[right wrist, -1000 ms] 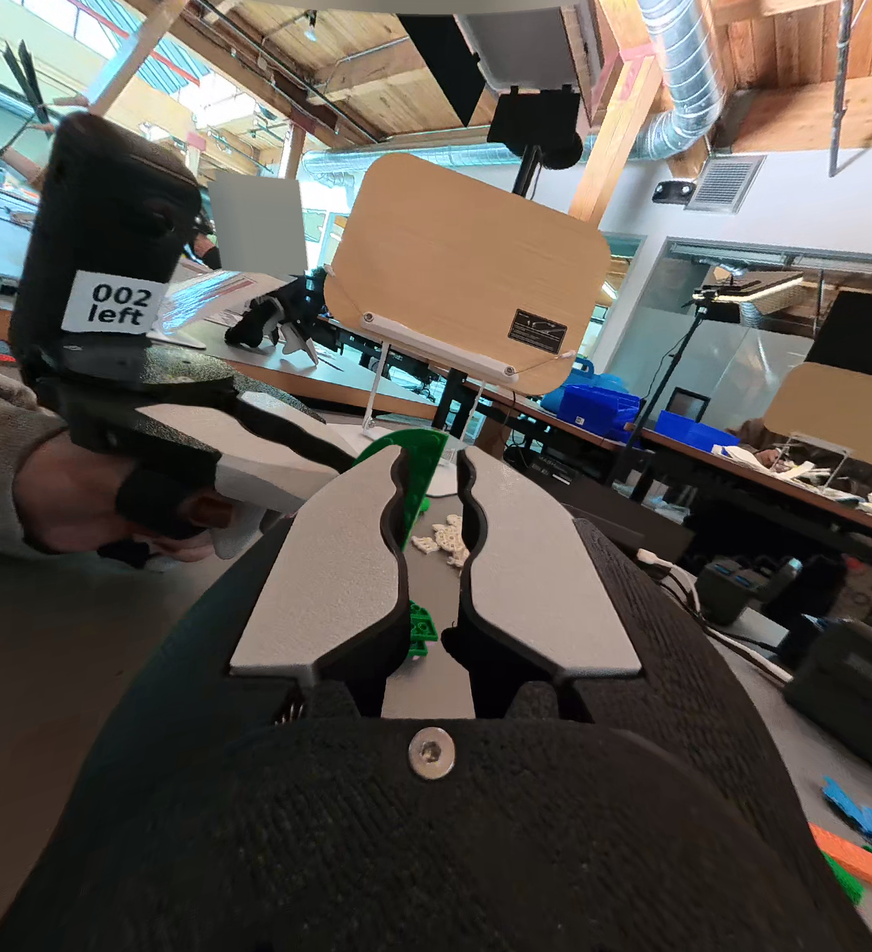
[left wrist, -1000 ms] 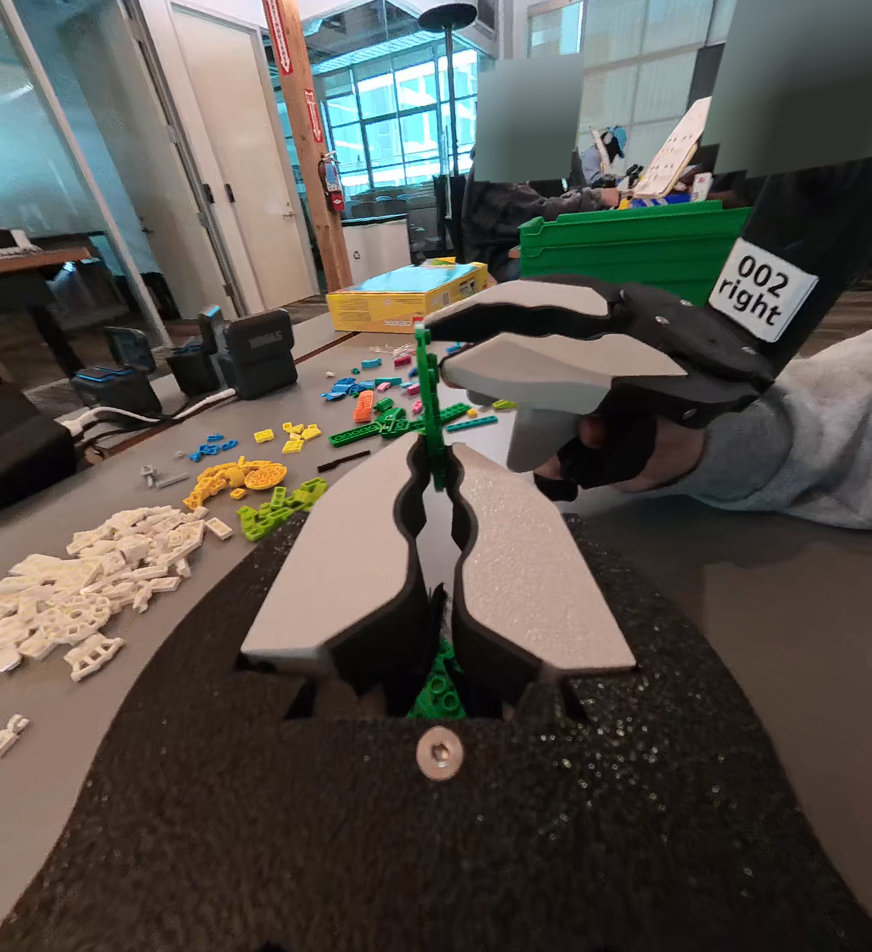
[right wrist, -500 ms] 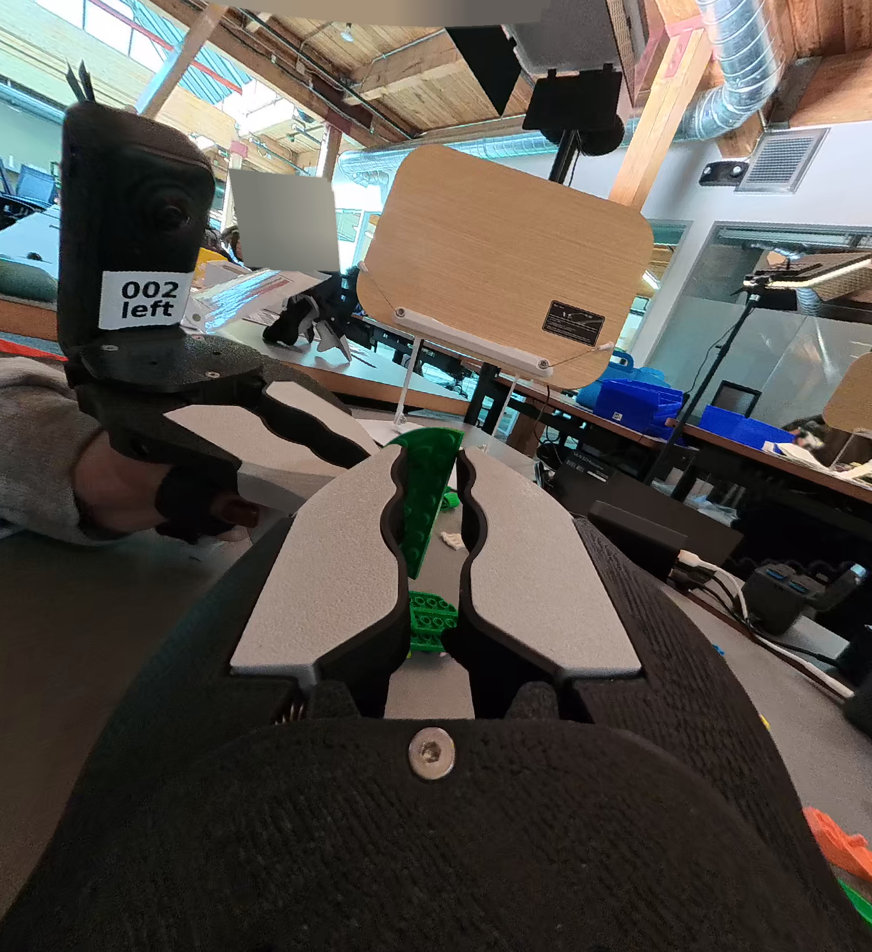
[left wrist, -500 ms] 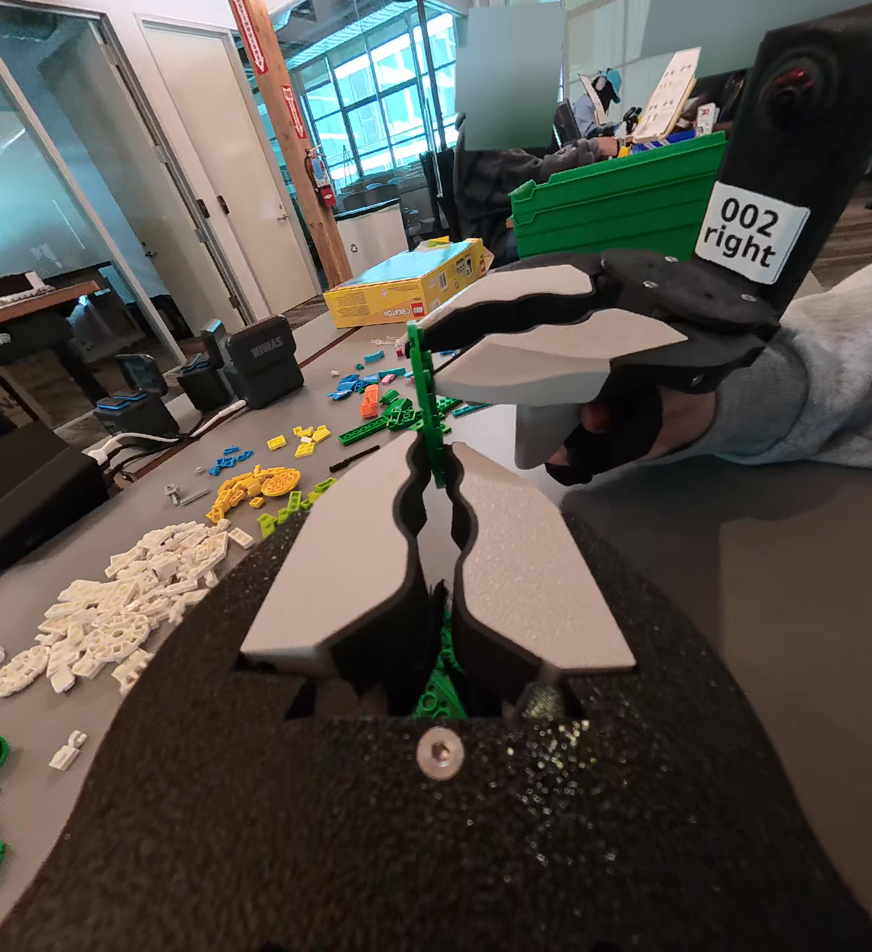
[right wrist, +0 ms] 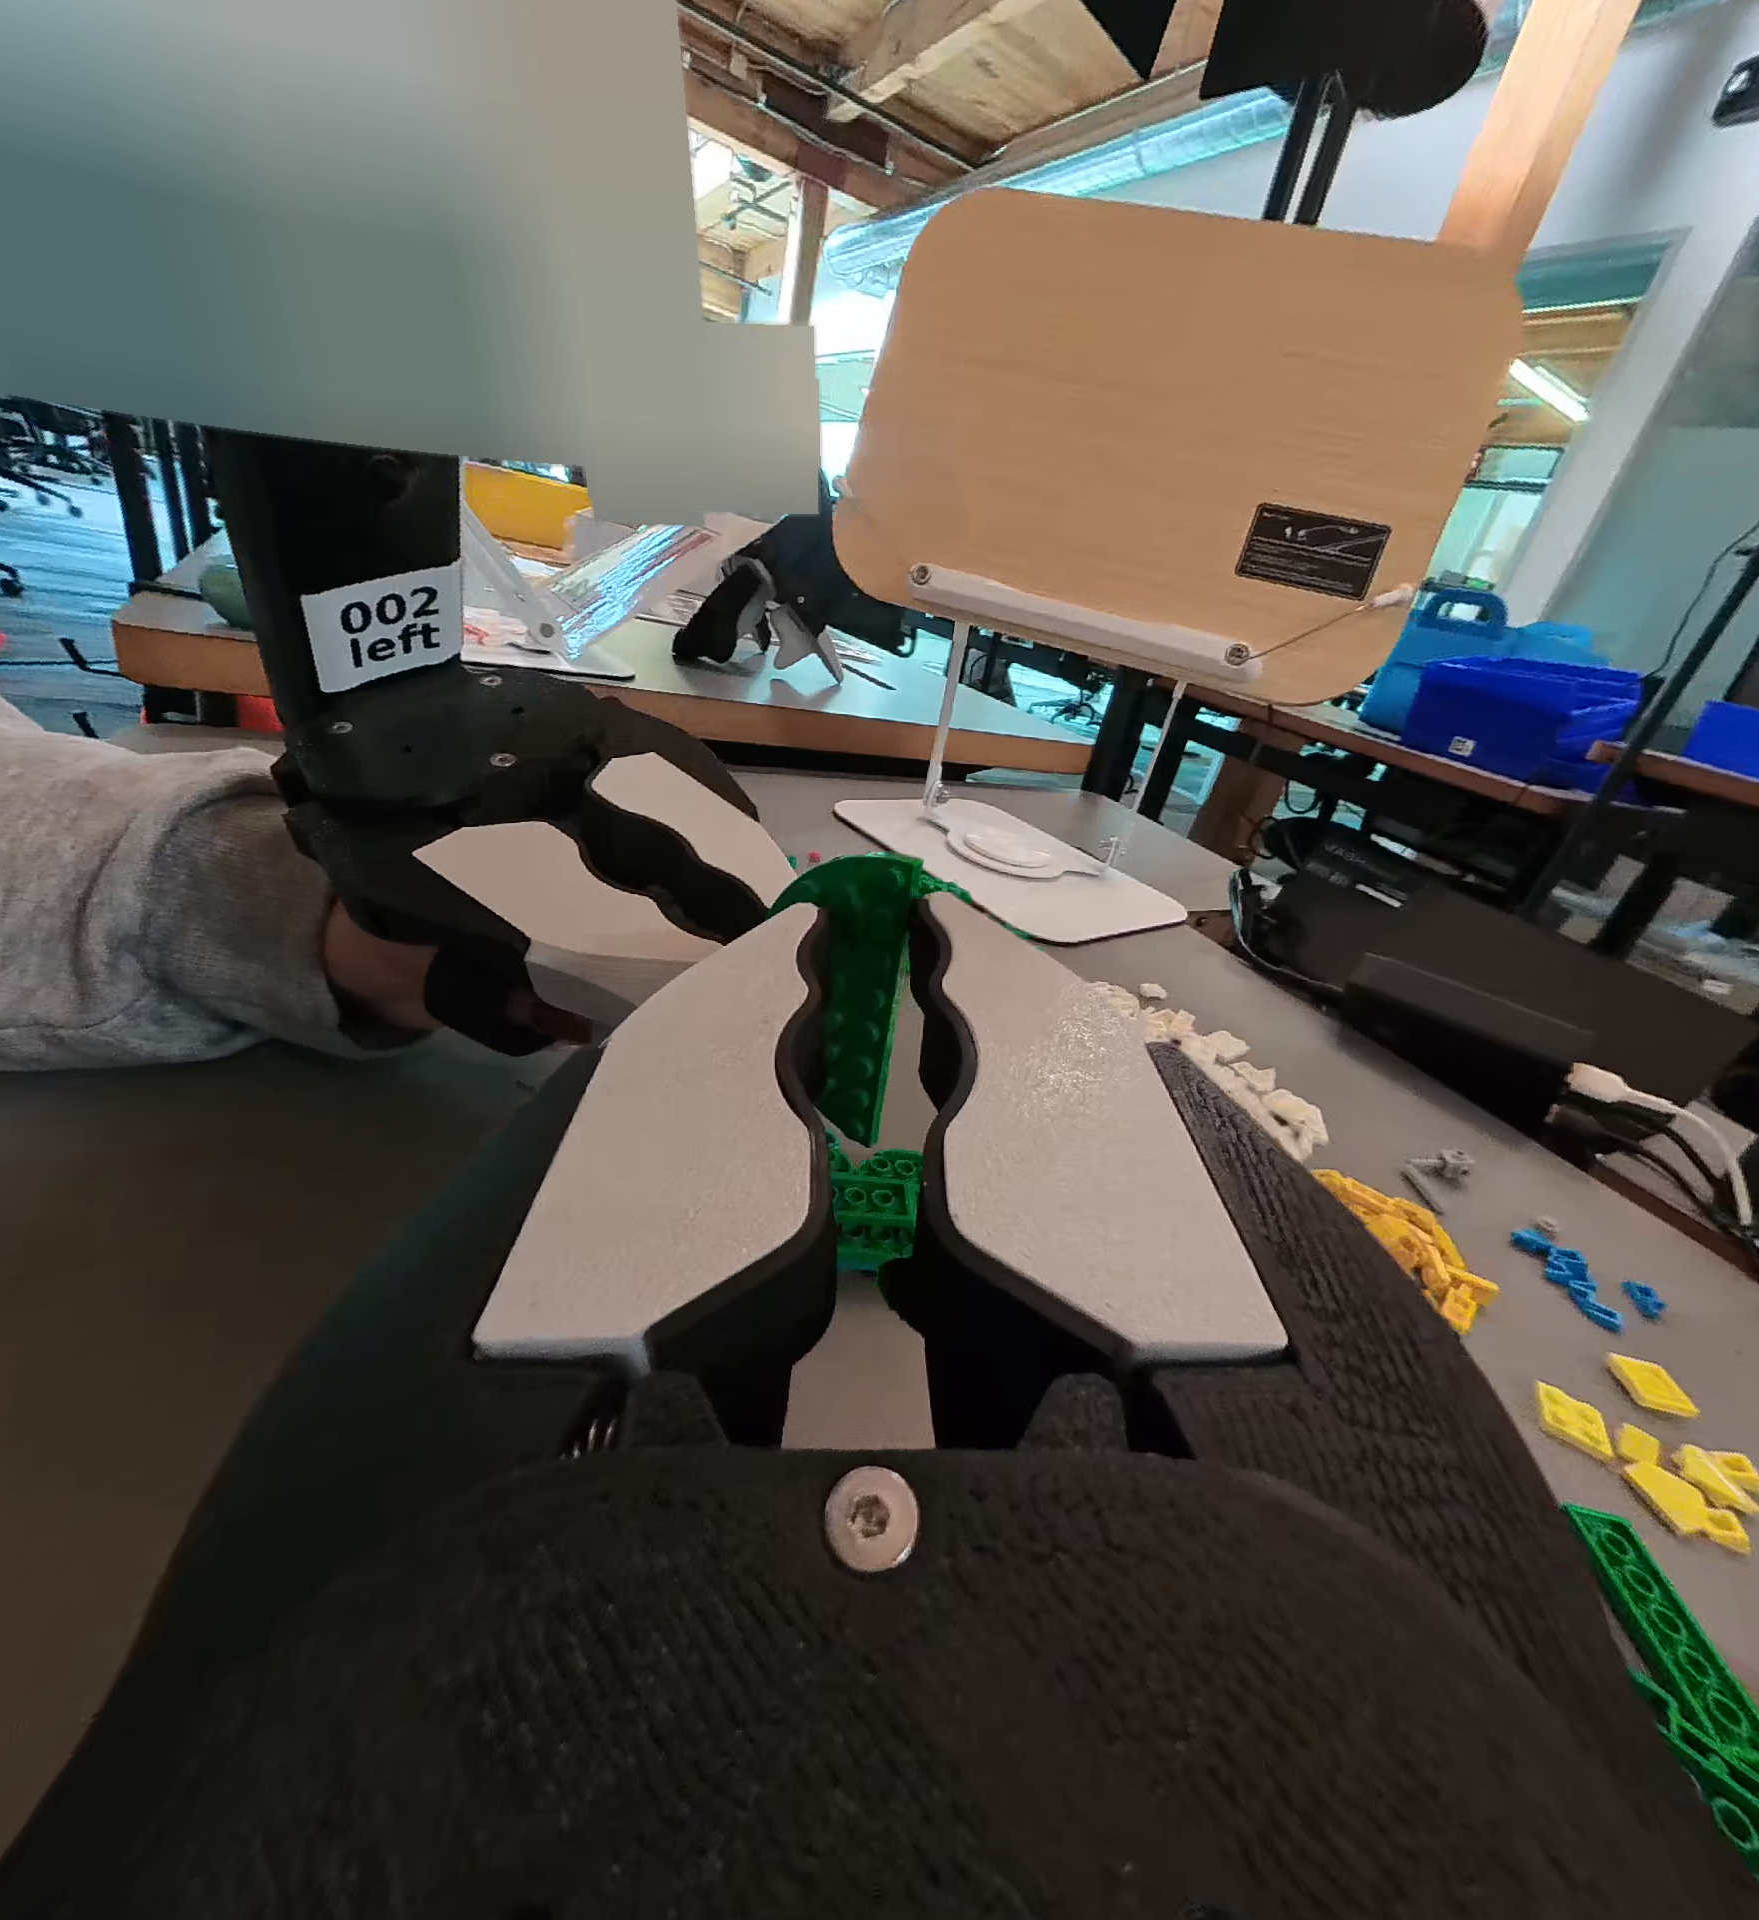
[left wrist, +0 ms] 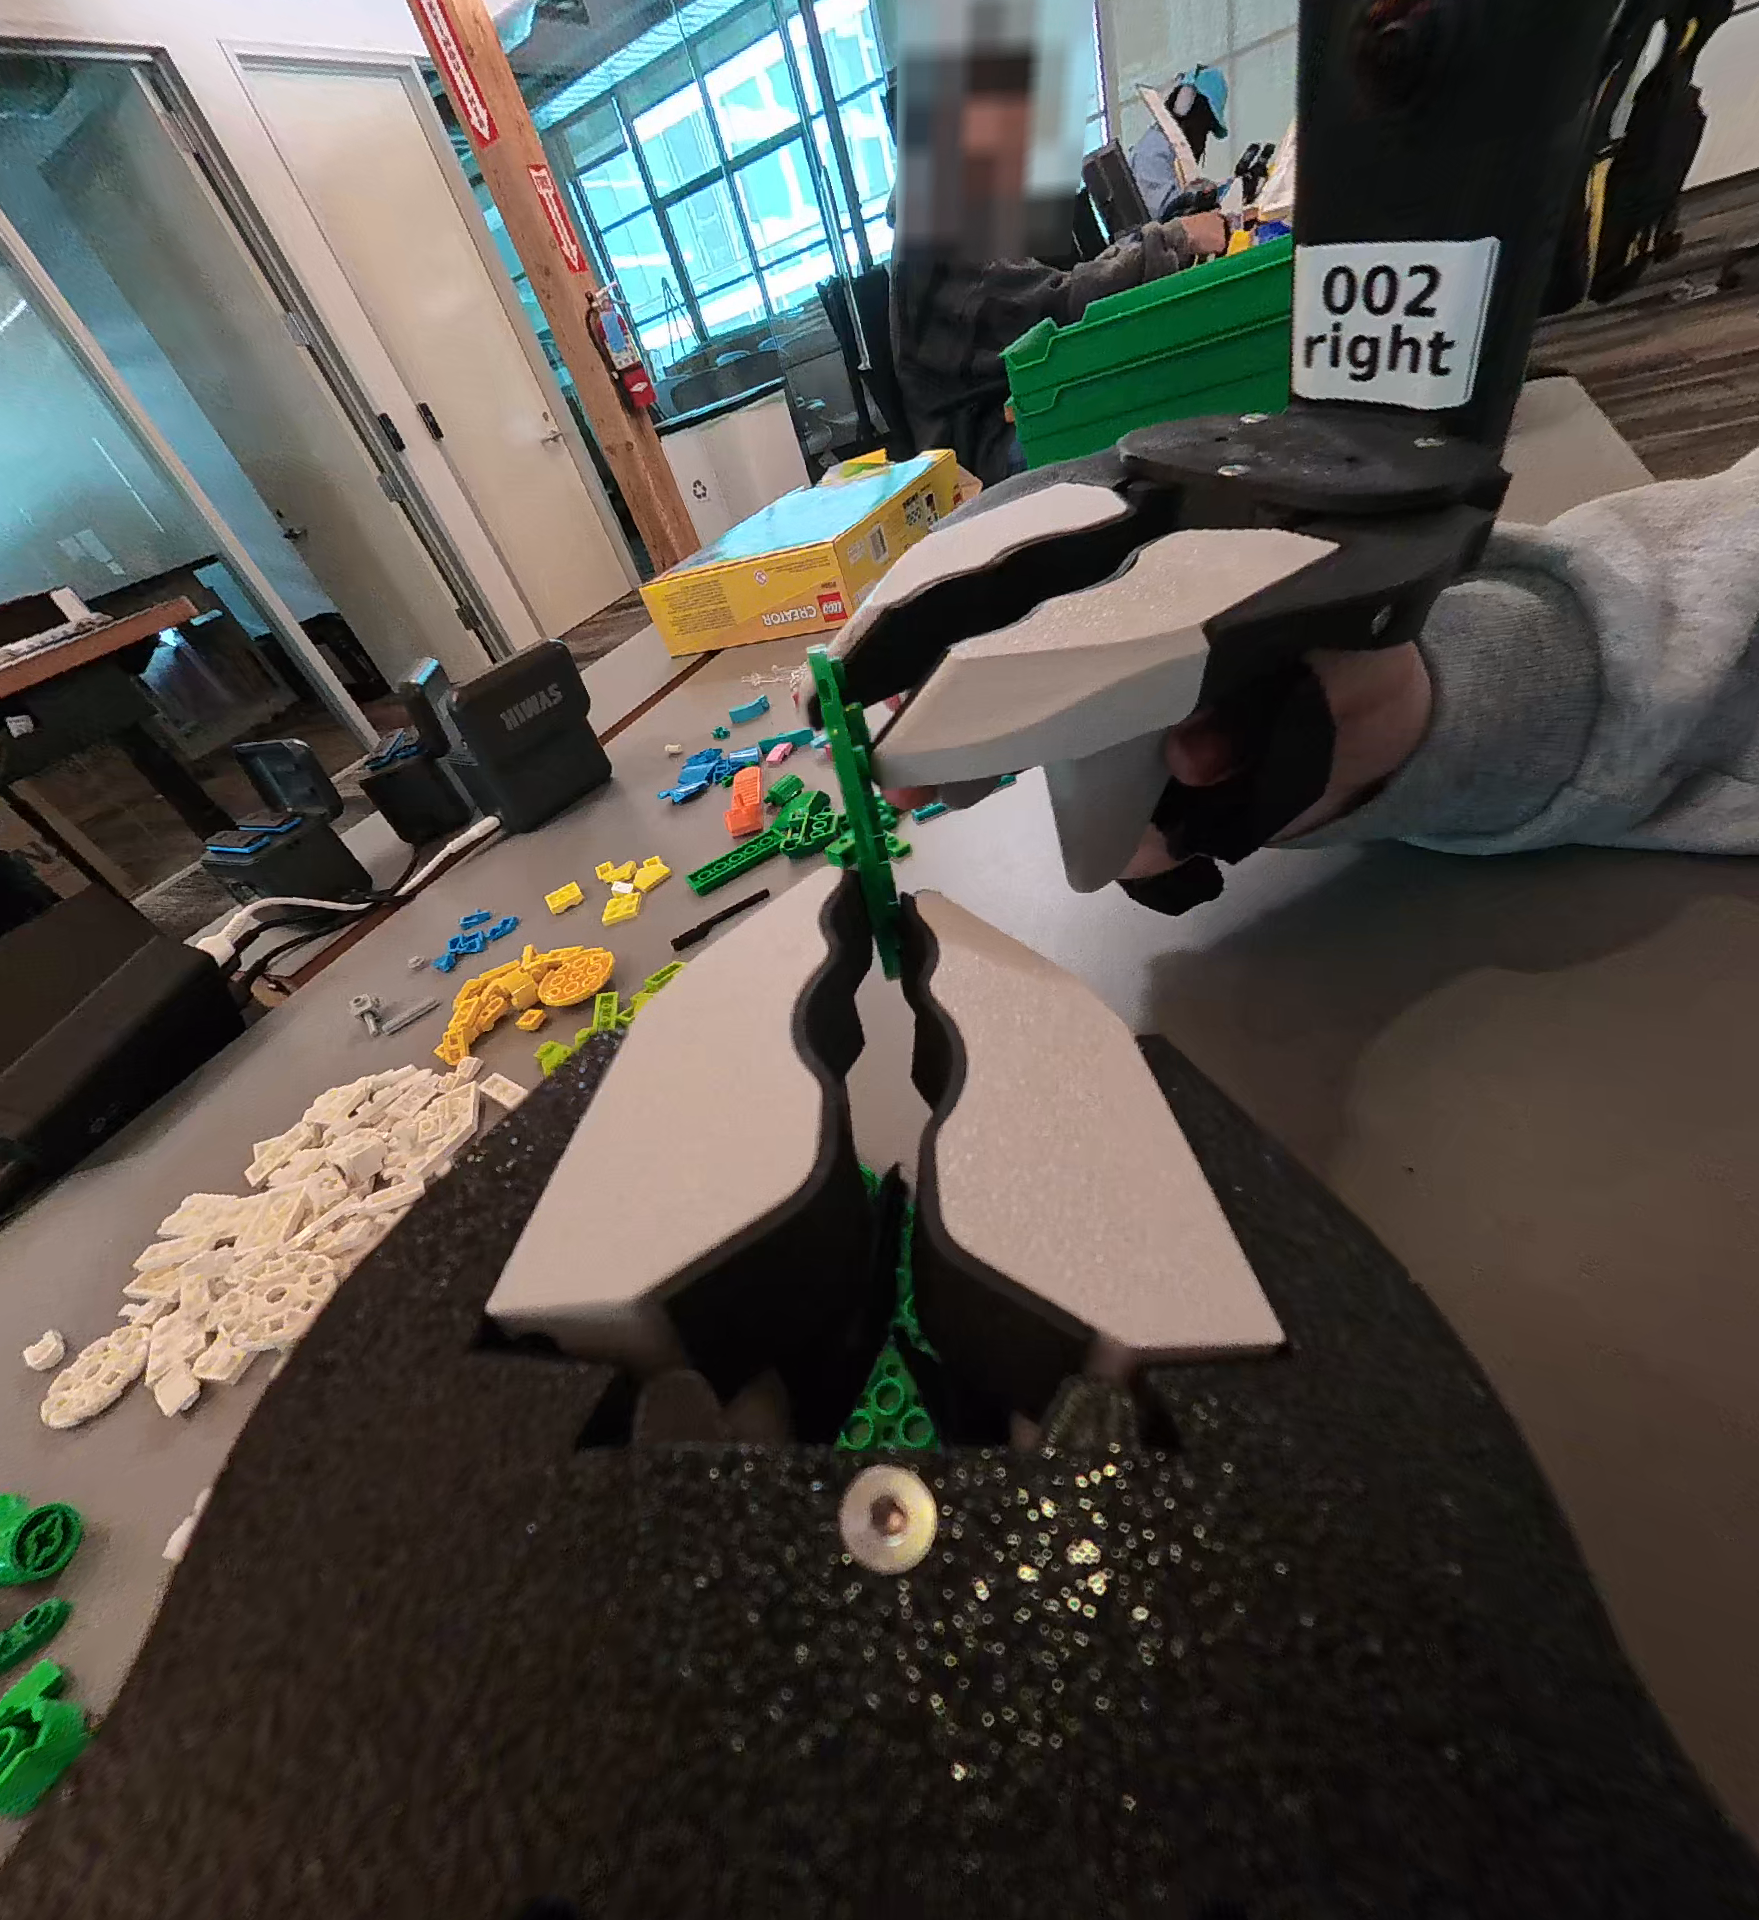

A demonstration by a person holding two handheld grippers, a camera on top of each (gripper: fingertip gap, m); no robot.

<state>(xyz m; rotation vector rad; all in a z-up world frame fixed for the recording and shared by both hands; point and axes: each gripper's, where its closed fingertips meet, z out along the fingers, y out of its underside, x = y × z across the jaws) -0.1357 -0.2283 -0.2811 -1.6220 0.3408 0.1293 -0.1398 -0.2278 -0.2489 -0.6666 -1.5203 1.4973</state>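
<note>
Green wedge plate [left wrist: 859, 821] edge-on, long axis upright; left claw [left wrist: 880, 920] pinches bottom, right claw [right wrist: 859, 925] clamps top.

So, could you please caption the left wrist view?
Both grippers pinch one upright green plate above sorted toy bricks.

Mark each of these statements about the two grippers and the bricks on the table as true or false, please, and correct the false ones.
1. Both grippers grip one green plate. True: the left gripper pinches the green plate near its lower end, and the right gripper pinches its upper end.
2. The plate lies flat on the table. False: it stands on edge, held above the grey table.
3. A pile of white pieces lies left of the left gripper. True.
4. The yellow box is held by the right gripper. False: it rests on the table farther back.
</note>
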